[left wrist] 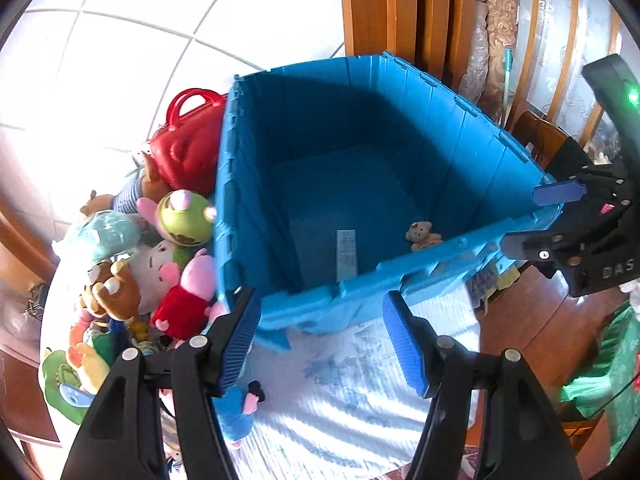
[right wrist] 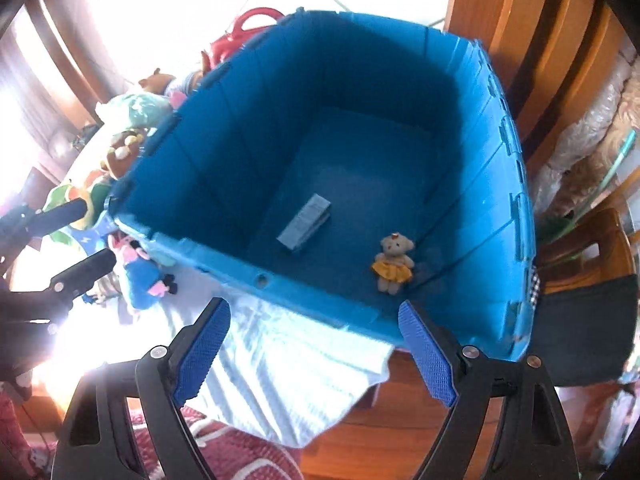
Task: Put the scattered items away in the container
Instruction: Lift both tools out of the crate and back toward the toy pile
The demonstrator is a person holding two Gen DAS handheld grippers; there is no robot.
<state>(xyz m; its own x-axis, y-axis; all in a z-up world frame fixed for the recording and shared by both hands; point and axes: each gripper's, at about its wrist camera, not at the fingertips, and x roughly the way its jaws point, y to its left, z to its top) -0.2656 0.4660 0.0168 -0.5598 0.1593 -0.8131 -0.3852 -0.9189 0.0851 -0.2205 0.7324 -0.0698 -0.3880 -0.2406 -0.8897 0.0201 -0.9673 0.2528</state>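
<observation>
A deep blue crate (left wrist: 320, 304) stands on a pale cloth, and a small teddy in a yellow skirt (right wrist: 394, 262) lies on its floor near a grey label (right wrist: 306, 222). Left of the crate is a pile of plush toys: a green frog head (left wrist: 184, 218), a pink pig in red (left wrist: 188, 292), a brown bear (left wrist: 114, 288) and a red toy handbag (left wrist: 188, 140). A blue-clad plush (left wrist: 240, 408) lies by the crate's near corner. My left gripper (left wrist: 322, 344) hangs open and empty before the crate's near rim. My right gripper (right wrist: 316, 350) is open and empty above the near wall.
The pale blue-white cloth (left wrist: 360, 392) covers the surface under the crate. Wooden furniture (left wrist: 380, 8) rises behind it, with wood floor (right wrist: 380, 432) below. A green bag (left wrist: 608, 368) sits to the right, a dark bag (right wrist: 584, 328) beside the crate and a red rug (right wrist: 240, 456) underneath.
</observation>
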